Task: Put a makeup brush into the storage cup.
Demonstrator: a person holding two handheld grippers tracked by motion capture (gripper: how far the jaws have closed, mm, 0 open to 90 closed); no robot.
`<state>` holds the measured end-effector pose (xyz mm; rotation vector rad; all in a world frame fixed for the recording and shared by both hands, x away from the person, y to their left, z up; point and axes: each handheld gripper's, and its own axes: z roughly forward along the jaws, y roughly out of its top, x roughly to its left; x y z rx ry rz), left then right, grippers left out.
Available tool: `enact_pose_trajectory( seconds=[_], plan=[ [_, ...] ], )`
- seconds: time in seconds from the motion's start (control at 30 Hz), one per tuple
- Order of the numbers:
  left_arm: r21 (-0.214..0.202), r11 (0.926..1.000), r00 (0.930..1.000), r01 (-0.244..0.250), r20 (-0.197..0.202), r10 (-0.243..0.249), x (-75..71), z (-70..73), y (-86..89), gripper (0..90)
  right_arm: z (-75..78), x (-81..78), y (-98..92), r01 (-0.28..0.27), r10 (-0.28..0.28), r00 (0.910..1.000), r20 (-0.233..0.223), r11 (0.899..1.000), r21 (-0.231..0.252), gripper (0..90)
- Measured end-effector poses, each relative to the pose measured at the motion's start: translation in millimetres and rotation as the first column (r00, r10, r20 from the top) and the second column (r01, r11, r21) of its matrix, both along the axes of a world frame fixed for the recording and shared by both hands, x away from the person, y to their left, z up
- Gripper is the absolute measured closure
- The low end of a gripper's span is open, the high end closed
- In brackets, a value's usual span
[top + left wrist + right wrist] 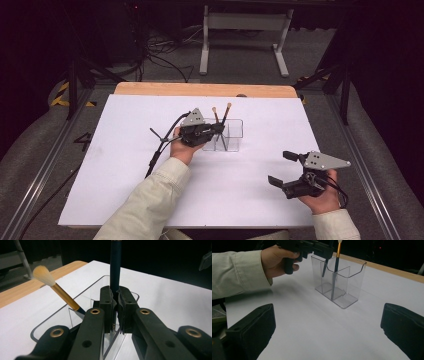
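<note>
A clear plastic organizer (234, 134) (62, 315) (342, 282) with a divider stands mid-table. My left gripper (218, 128) (117, 307) (322, 247) is over its left end, shut on the dark handle of a makeup brush (215, 114) (115, 267) (325, 268). The brush hangs upright, its lower end inside a compartment and off the floor. A second brush (227, 111) (53, 286) (337, 255), with a gold ferrule and pale bristles, leans in the organizer. My right gripper (281, 168) (327, 330) rests open near the table's right front, nothing between its jaws.
A white sheet (125, 165) covers the table, with a wooden strip (200, 89) along the far edge. A black cable (157, 150) trails left from the left gripper. Metal frame legs (205, 45) stand on the floor beyond.
</note>
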<state>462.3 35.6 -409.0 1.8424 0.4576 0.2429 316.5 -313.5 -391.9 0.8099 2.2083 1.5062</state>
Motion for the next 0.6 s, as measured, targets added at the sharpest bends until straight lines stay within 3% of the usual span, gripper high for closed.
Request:
enact_pose_trajectory(
  seconds=[0.23, 0.5, 0.53, 0.6],
  plan=[
    [0.037, 0.9993, 1.0000, 0.004, -0.001, -0.004, 0.5, -1.3, -0.1, 82.9, 0.6, -0.8, -0.8, 0.000, -0.001, 1.0000, 0.002, 1.000, 0.007, 0.3],
    [0.035, 0.9994, 0.9999, 0.004, -0.015, -0.004, 2.1, -1.3, 2.4, 82.3, 0.0, -0.2, -0.6, 0.001, -0.001, 1.0000, -0.001, 1.000, 0.002, 0.3],
    [0.029, 0.9996, 0.9998, -0.002, -0.019, 0.003, 2.5, -1.2, 3.2, 80.7, 0.0, -0.1, -0.5, 0.000, 0.000, 1.0000, -0.001, 1.000, 0.003, 0.3],
    [-0.001, 1.0000, 0.9981, 0.001, -0.062, -0.001, 4.9, -0.4, 5.3, 60.6, 0.3, 0.0, -0.5, 0.000, 0.000, 1.0000, 0.001, 1.000, 0.003, 0.3]
  ],
)
